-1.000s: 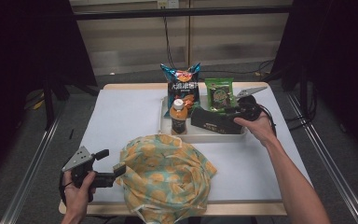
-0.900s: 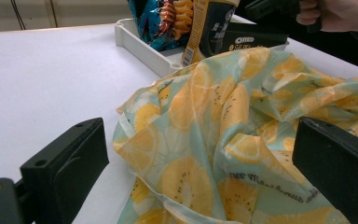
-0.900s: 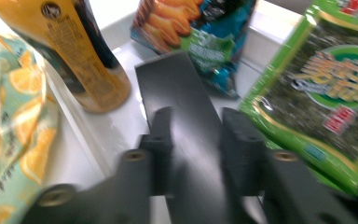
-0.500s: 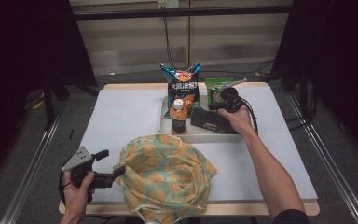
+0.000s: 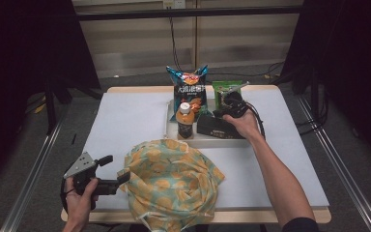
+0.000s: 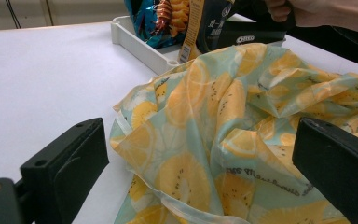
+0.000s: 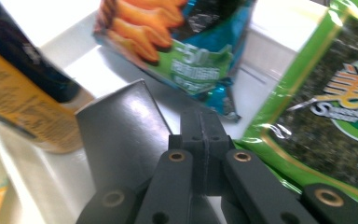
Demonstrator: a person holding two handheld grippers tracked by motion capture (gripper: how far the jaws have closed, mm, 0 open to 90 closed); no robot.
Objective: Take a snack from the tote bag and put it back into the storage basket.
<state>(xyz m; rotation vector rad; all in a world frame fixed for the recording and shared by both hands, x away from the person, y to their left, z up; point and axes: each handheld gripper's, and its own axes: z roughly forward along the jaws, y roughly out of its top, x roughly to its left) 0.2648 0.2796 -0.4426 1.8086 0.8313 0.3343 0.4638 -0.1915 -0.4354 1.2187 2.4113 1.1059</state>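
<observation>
A lemon-print cloth bag (image 5: 171,181) lies crumpled at the table's front. My left gripper (image 5: 117,168) is open at its left edge. In the left gripper view the bag (image 6: 242,121) sits between the wide-apart jaws of that gripper (image 6: 200,140). My right gripper (image 5: 224,105) hangs over the white tray (image 5: 207,141), above a black box (image 5: 212,126) and beside a green seaweed packet (image 5: 223,92). In the right gripper view its jaws (image 7: 203,133) are pressed together with nothing between them, over the box (image 7: 121,135).
The tray also holds a blue chips bag (image 5: 189,92) standing at the back and an orange-capped bottle (image 5: 185,122) in front of it. A white mat (image 5: 125,121) covers the table. Dark stands and cables flank the table.
My right gripper has moved left and farther back, from the tray's right end to above the black box by the seaweed packet. The left gripper and the bag stayed put.
</observation>
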